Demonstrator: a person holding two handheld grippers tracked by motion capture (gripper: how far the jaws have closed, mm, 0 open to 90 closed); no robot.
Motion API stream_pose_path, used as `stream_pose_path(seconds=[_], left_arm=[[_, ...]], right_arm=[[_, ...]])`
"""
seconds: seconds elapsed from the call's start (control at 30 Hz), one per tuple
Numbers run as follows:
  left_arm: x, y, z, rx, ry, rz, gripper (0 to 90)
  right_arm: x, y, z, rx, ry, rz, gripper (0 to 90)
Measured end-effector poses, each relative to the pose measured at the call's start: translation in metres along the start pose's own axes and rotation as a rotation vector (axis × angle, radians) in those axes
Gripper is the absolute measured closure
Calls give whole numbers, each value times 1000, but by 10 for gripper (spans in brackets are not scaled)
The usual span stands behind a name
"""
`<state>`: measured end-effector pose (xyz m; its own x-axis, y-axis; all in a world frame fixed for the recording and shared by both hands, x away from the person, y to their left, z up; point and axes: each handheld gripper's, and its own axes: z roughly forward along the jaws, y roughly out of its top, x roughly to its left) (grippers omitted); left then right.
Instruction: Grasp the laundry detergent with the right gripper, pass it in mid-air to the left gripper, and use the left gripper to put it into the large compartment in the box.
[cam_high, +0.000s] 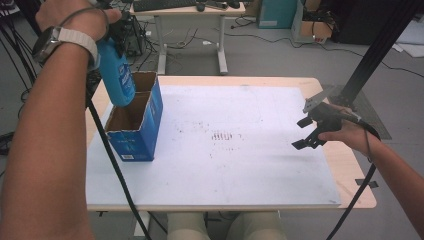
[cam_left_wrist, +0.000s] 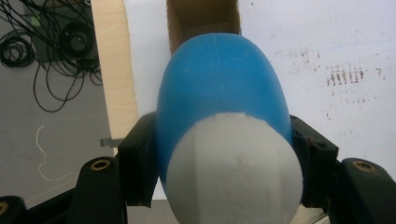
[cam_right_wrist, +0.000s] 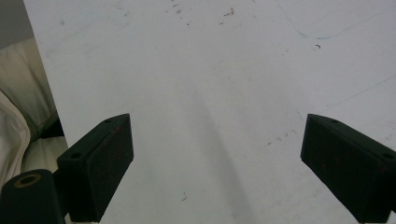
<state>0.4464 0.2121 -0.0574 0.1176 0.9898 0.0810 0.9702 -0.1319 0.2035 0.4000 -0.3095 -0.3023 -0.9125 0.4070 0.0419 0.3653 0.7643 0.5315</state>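
Blue bottle (cam_high: 116, 75) with a white cap (cam_left_wrist: 233, 170), held cap-up and tilted slightly, its base hanging at the mouth of the box's far compartment. Blue cardboard box (cam_high: 135, 140), open-topped with brown interior and two compartments, standing upright at the white board's 9 o'clock edge; its near compartment is open.

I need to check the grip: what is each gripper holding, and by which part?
The left gripper holds the blue bottle near its white cap. The right gripper holds nothing.
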Motion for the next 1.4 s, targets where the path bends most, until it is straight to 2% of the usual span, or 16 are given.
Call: stream_pose_path(seconds=[0.17, 0.2, 0.23, 0.33, 0.37, 0.4, 0.47, 0.57, 0.63, 1.17, 1.23, 1.4], left_arm=[[1, 0, 11, 4, 1, -3, 373], [1, 0, 14, 7, 4, 0, 373], [0, 0, 18, 5, 2, 1, 373], [0, -1, 29, 9, 1, -1, 373], [0, -1, 32, 16, 1, 0, 373], [0, -1, 36, 15, -1, 2, 373], [1, -2, 42, 11, -3, 2, 373], [2, -3, 49, 9, -1, 0, 373], [2, -4, 54, 9, -3, -3, 373], [2, -10, 98, 30, -10, 4, 373], [1, -10, 104, 31, -5, 23, 373], [1, -14, 122, 33, -10, 22, 373]], right_arm=[[0, 0, 0, 4, -1, 7, 94], [2, -1, -1, 22, -5, 36, 94], [2, -1, -1, 19, -4, 37, 94], [1, -1, 0, 16, -5, 34, 94], [-1, 0, 2, -3, 1, 4, 94], [-1, 0, 2, -2, 1, 1, 94], [-2, 0, -1, 38, 4, -14, 95], [-2, -1, -1, 40, 0, 1, 94], [-5, -2, 0, 23, 1, -17, 94], [-5, -5, 3, 23, -1, 2, 94], [-5, -5, 3, 21, -1, 1, 94], [-4, -5, 5, 25, 2, 7, 94]])
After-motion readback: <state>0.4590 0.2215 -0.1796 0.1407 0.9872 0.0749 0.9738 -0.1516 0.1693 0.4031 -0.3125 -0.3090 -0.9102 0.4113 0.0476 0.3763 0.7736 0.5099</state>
